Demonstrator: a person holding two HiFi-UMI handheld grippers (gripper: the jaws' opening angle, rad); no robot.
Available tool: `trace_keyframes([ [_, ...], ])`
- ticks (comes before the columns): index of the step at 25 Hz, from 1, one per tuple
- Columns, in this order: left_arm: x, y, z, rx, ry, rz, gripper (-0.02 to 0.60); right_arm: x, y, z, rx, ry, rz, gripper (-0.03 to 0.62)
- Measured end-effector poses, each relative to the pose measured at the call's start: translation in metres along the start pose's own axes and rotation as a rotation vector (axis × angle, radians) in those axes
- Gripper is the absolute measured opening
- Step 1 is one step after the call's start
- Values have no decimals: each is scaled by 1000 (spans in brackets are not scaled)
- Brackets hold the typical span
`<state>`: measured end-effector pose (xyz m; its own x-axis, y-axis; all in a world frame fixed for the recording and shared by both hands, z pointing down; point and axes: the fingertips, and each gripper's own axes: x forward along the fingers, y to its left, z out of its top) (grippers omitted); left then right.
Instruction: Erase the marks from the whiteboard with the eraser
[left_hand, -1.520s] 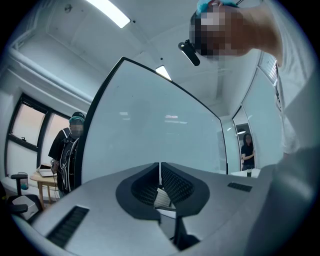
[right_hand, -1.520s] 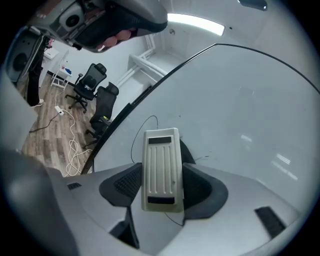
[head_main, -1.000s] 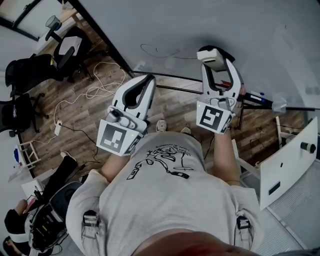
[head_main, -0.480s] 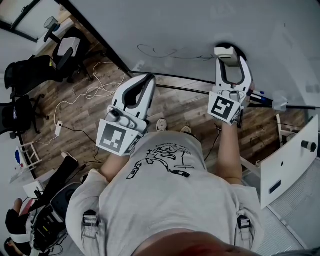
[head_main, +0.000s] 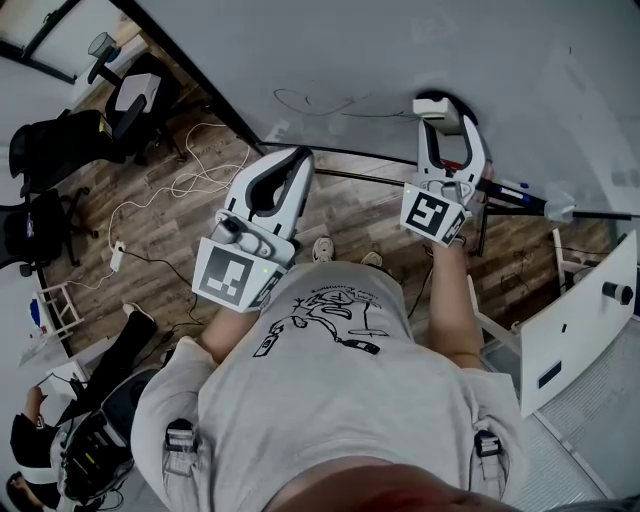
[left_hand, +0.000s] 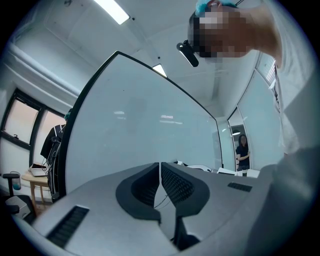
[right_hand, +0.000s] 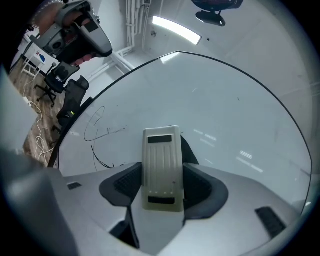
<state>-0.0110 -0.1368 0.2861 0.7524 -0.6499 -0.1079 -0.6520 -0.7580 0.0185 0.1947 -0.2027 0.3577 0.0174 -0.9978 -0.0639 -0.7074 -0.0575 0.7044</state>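
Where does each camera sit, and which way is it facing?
Head view: on the person's head, facing steeply down at whiteboard, left gripper, right gripper; their shirt shows.
Left gripper view: on the left gripper, facing up along shut jaws at the whiteboard; shirt at right.
Right gripper view: on the right gripper, facing along jaws clamped on the eraser toward the marks.
Shared: head and right gripper views both show eraser and marks.
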Motion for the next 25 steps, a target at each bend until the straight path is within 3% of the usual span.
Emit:
trace_keyframes([
  [18, -6, -2, 3, 7, -4, 11, 31, 7, 76, -17, -74, 10, 107, 255],
  [25, -13, 0, 5, 9, -6, 26, 31, 9, 134, -32, -129, 47, 238, 255],
])
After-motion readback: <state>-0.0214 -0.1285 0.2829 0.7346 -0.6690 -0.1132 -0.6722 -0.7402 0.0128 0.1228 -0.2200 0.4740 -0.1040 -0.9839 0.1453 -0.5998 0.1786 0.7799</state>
